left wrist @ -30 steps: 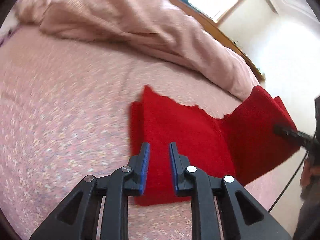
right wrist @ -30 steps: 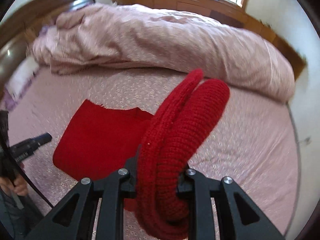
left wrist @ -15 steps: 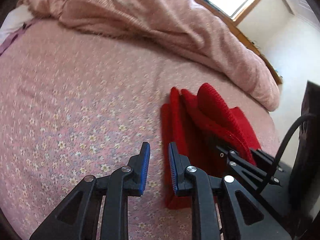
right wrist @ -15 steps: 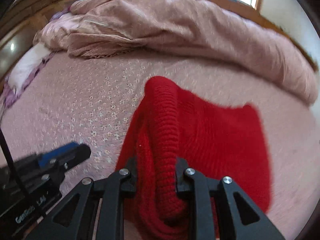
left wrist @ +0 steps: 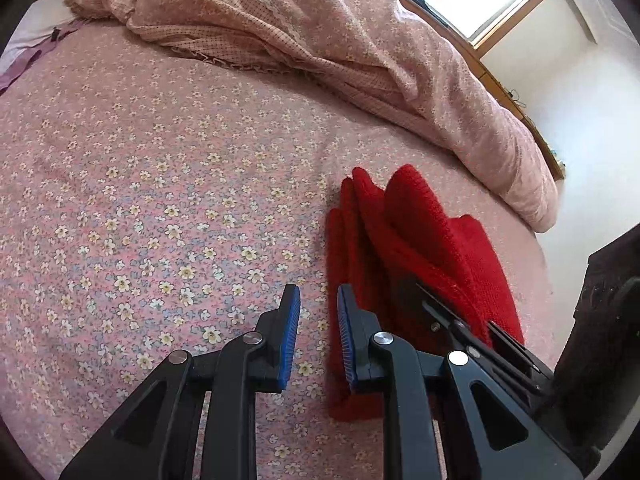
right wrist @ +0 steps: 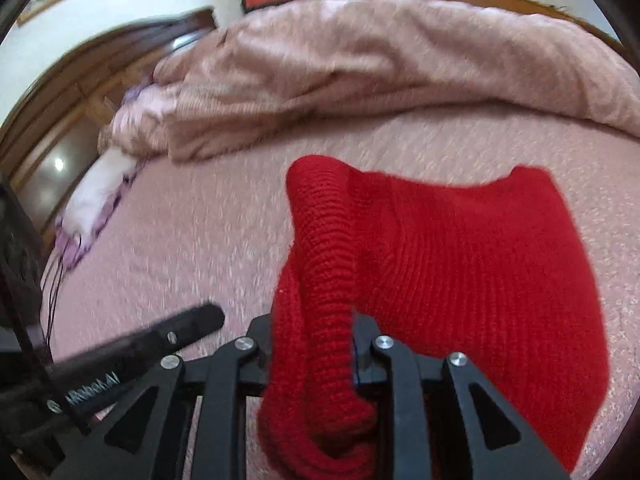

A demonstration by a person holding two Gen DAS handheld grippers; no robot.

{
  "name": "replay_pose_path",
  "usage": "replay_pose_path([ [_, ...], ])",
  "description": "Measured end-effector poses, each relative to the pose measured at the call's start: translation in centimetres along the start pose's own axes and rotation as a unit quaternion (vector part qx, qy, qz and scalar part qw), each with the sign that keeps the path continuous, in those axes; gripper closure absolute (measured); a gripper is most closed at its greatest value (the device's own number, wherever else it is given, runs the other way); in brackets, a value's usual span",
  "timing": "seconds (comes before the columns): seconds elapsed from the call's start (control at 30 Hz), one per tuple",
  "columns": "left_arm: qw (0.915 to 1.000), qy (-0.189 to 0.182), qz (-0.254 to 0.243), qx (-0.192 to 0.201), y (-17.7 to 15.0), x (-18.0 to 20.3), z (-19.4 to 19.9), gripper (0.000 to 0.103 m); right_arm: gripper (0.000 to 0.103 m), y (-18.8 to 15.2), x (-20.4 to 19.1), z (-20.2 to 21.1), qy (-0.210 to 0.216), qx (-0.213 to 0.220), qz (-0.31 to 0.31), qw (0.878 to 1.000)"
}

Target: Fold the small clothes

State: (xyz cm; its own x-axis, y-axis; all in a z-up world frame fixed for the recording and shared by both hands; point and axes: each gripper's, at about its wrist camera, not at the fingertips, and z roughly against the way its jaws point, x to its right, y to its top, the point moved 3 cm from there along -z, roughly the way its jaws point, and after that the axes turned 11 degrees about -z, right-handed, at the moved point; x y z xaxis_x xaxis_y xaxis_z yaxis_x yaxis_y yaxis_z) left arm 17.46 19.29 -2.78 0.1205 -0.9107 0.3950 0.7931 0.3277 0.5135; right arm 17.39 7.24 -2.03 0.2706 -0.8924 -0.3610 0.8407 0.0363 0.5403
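The right gripper (right wrist: 312, 360) has just been opening its fingers around the red knit's (right wrist: 460, 264) folded edge; the person should release only once the layers align. The left gripper (left wrist: 318, 332), narrow and empty, hovers beside it over the bed (left wrist: 160, 200).

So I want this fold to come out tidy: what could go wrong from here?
1. The right tool, whose jaws have just been opening, has a thick roll of the red knit between them; the roll could spring back as the jaws let go and undo the fold.
2. The left tool hangs empty beside the knit's edge, pinning nothing, so the layers may slide on the bedsheet.
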Motion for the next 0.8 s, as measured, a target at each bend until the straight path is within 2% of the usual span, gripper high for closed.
replay_pose_path([
  [0.03,1.0,0.0,0.001,0.0,0.0,0.0,0.1,0.091,0.065,-0.1,-0.1,0.1,0.008,0.002,0.004,1.0],
  [0.07,1.0,0.003,0.006,0.005,0.0,-0.2,0.3,0.091,0.063,0.0,-0.3,0.5,0.03,0.007,0.002,1.0],
  [0.1,0.9999,0.0,0.01,0.009,0.1,-0.3,0.3,0.09,0.054,0.1,-0.2,0.8,0.048,0.004,-0.005,0.999],
  [0.13,0.9995,-0.014,0.023,0.015,0.1,-0.6,0.7,0.088,0.039,0.2,-0.1,1.2,0.069,-0.002,-0.016,0.997],
  [0.2,0.9975,-0.051,0.039,0.028,0.2,-0.7,1.3,0.085,0.026,0.2,0.0,2.6,0.127,-0.008,-0.034,0.991],
  [0.27,0.995,-0.077,0.043,0.046,0.5,-0.5,2.1,0.083,0.025,0.1,0.4,4.4,0.15,0.004,-0.036,0.988],
  [0.37,0.994,-0.082,0.03,0.065,0.6,0.3,2.9,0.078,0.025,-0.1,1.9,7.3,0.157,0.02,-0.023,0.987],
  [0.47,0.9907,-0.123,0.021,0.054,0.3,1.6,2.9,0.072,0.025,-0.8,4.5,10.1,0.142,0.045,-0.002,0.989],
  [0.57,0.9847,-0.165,0.047,0.034,-0.8,2.4,2.0,0.067,0.02,-2.9,8.4,13.2,0.078,0.102,0.039,0.991],
  [0.6,0.9836,-0.17,0.057,0.021,-1.2,2.5,1.5,0.062,0.019,-3.7,9.6,13.8,0.057,0.118,0.049,0.99],
  [0.7,0.9835,-0.168,0.067,0.004,-1.8,2.9,0.5,0.051,0.013,-6.5,12.7,14.4,0.013,0.153,0.066,0.986],
  [0.8,0.9876,-0.146,0.057,-0.005,-1.5,3.8,-1.4,0.047,0.013,-9.5,15.1,12.3,-0.035,0.144,0.086,0.985],
])
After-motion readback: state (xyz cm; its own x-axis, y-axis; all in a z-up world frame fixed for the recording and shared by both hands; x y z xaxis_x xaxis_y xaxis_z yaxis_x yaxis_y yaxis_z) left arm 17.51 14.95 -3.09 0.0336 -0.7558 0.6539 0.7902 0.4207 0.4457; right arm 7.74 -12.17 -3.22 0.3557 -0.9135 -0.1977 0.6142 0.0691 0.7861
